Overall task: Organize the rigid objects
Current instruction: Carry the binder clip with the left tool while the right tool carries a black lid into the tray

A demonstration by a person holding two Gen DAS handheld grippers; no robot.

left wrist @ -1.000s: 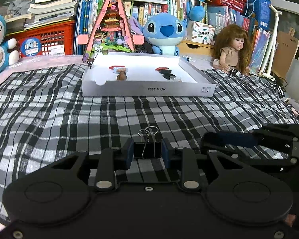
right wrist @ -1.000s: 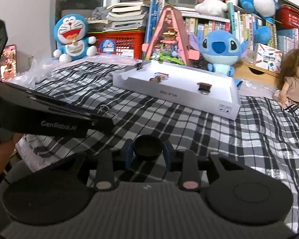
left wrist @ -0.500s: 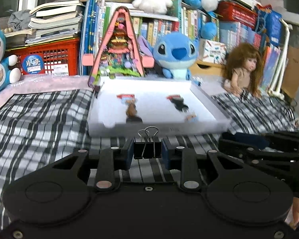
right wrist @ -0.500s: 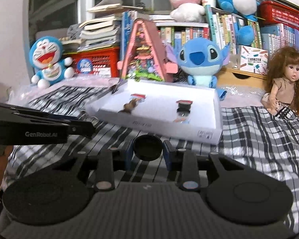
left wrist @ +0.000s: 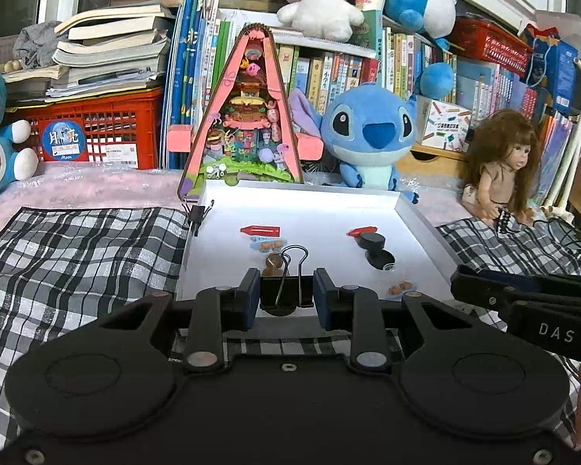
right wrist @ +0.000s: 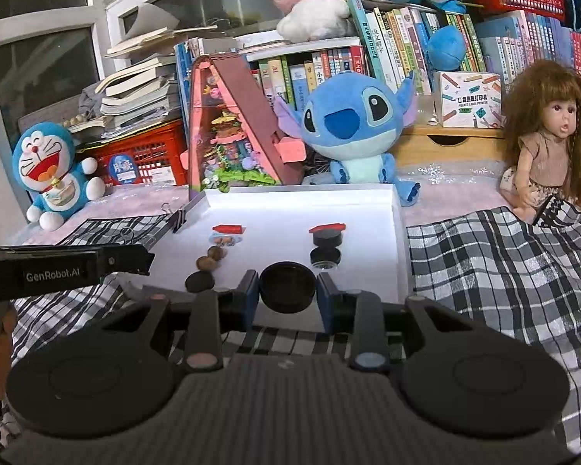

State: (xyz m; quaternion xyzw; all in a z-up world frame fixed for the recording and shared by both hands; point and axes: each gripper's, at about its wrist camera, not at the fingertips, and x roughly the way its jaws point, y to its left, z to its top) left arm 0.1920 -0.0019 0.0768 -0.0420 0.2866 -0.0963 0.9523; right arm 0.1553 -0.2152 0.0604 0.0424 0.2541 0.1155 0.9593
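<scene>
Left wrist view has my left gripper (left wrist: 286,294) clamped on a black binder clip (left wrist: 286,290), its wire handles standing up between the blue pads. It hangs over the near edge of the white tray (left wrist: 422,228), in line with the left column, where a red marker (left wrist: 260,229) heads a small picture label and a brown nut-like piece (left wrist: 274,261).

Right wrist view shows my right gripper (right wrist: 287,290) pinching a round black cap (right wrist: 287,285) across its width, also at the tray's near edge (right wrist: 397,232) and lined up with the right column, where two black caps (right wrist: 326,246) already sit behind a second red marker (right wrist: 326,228).

To do this well, I judge I should carry each piece clear over the near wall before lowering, set the cap down flat just in front of its fellows, and ease the pads apart only once it rests on the floor. The clip I'd place upright in its own column, away from the nut, so nothing gets knocked.

Readable writing: "GenRobot.AI" on the left gripper's side (right wrist: 54,275), "DAS" on the right gripper's body (left wrist: 556,335), "Moon" on the blue sticker (left wrist: 64,141) of the red crate, and "POCKET LABEL PRINTER" on the box (right wrist: 470,99) on the wooden drawer unit.
</scene>
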